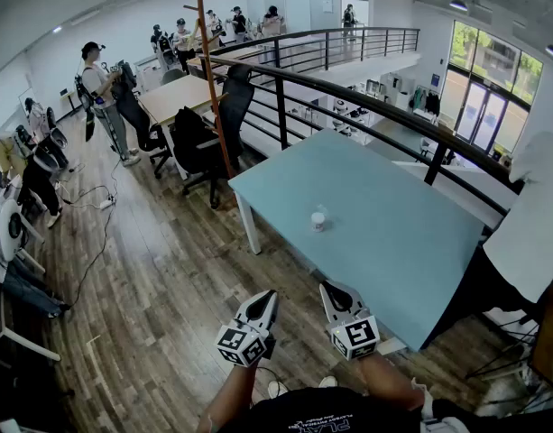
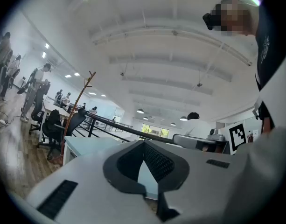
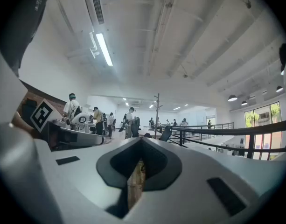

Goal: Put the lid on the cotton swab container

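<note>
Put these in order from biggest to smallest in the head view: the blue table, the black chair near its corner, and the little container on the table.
1. Blue table: by far the largest.
2. Black chair: much smaller, though it stands farther from the camera.
3. Container: tiny, the smallest.

This was an open-plan office on a mezzanine. Desks (image 1: 172,97), swivel chairs (image 1: 197,142) and people (image 1: 100,84) clustered beside the black railing (image 1: 281,106).
</note>
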Demonstrator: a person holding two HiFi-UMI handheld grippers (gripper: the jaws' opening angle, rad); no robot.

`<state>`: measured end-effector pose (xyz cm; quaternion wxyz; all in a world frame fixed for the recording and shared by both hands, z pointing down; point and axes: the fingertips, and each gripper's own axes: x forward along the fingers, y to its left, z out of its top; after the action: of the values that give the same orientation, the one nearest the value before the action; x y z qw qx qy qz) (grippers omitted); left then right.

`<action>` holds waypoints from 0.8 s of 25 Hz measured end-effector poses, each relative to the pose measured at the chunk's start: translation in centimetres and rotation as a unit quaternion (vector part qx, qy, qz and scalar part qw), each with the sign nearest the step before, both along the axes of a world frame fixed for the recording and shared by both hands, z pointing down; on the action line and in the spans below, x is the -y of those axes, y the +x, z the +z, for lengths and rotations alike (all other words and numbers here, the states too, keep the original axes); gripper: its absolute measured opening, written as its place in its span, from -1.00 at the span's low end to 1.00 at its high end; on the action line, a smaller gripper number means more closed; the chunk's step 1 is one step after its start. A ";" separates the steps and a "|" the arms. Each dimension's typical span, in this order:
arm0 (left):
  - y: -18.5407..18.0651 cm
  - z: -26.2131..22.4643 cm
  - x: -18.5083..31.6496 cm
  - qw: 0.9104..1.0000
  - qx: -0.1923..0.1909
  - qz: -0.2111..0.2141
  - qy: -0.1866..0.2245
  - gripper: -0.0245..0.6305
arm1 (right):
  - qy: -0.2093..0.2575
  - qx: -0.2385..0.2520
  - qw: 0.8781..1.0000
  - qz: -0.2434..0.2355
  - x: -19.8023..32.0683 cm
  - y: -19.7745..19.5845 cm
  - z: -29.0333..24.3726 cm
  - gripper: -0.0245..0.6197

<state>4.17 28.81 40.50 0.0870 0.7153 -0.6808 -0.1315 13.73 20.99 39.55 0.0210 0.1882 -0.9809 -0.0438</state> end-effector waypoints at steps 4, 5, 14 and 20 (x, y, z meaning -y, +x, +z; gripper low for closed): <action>-0.3 0.3 -0.3 1.000 0.002 0.002 -0.005 -0.89 | -0.002 0.004 1.000 0.001 0.0 -0.5 0.0 -0.87; -0.4 0.4 -0.3 1.000 0.002 0.003 -0.005 -0.89 | -0.005 0.007 1.000 0.001 -0.1 -0.6 0.1 -0.87; -2.1 1.7 -1.2 1.000 0.013 0.014 -0.019 -0.89 | -0.053 0.013 0.998 -0.009 -1.3 -2.8 1.5 -0.87; -2.7 1.0 -1.4 0.999 0.037 0.035 -0.019 -0.89 | -0.076 0.022 0.997 -0.010 -2.5 -4.1 1.4 -0.87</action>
<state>1.46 30.26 41.51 0.0795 0.7414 -0.6603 -0.0890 9.66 23.45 40.91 0.0132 0.1767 -0.9835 0.0350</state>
